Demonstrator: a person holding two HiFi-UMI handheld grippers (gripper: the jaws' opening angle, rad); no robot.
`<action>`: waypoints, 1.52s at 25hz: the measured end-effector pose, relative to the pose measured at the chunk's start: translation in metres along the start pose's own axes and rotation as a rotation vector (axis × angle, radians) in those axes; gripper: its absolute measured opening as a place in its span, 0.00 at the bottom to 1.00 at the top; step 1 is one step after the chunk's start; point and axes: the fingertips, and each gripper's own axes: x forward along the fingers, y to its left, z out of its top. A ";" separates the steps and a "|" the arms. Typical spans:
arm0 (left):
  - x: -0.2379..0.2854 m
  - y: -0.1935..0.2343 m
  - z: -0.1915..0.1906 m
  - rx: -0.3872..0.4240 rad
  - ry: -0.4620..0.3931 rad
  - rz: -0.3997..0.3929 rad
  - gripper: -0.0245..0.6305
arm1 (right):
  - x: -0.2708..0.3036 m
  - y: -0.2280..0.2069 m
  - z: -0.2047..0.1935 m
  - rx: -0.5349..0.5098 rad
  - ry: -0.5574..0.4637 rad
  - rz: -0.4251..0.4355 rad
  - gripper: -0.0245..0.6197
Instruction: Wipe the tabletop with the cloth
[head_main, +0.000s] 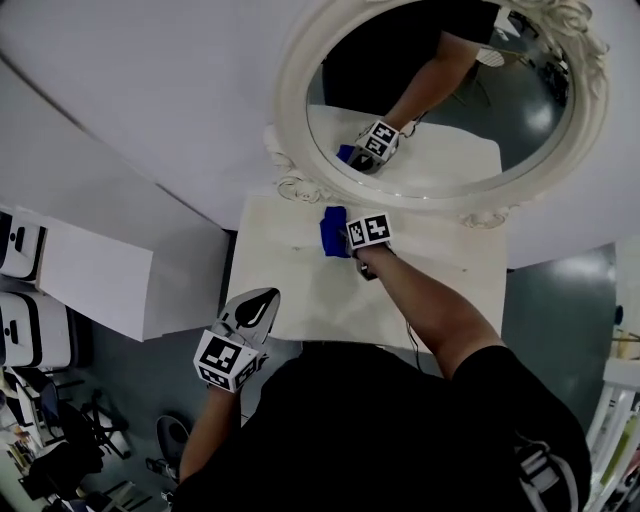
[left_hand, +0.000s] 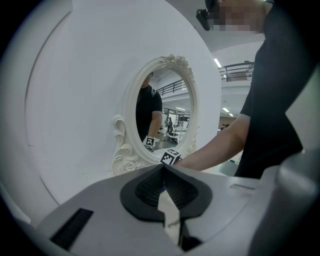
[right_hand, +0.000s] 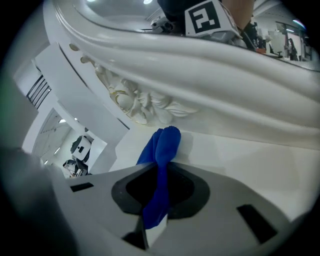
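Note:
A blue cloth (head_main: 333, 231) lies bunched on the white tabletop (head_main: 300, 290) near the foot of the oval mirror. My right gripper (head_main: 352, 243) is shut on the blue cloth (right_hand: 161, 165), which runs pinched between the jaws and folds out ahead onto the tabletop (right_hand: 240, 160). My left gripper (head_main: 252, 309) hangs at the table's near left edge, away from the cloth, shut with nothing between its jaws. In the left gripper view my left gripper (left_hand: 164, 175) points toward the mirror, and the right arm (left_hand: 215, 150) reaches across.
A white ornate mirror frame (head_main: 290, 120) stands at the back of the table against a white wall, and its carved base (right_hand: 145, 100) is just beyond the cloth. White cabinets (head_main: 60, 270) stand to the left. Grey floor (head_main: 560, 300) lies to the right.

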 end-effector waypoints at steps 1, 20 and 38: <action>0.006 -0.004 0.002 0.006 0.000 -0.014 0.05 | -0.007 -0.010 -0.003 0.010 -0.006 -0.011 0.10; 0.106 -0.099 0.029 0.097 0.007 -0.242 0.05 | -0.170 -0.210 -0.077 0.229 -0.123 -0.254 0.10; 0.156 -0.162 0.046 0.133 0.020 -0.344 0.05 | -0.298 -0.335 -0.147 0.398 -0.210 -0.413 0.10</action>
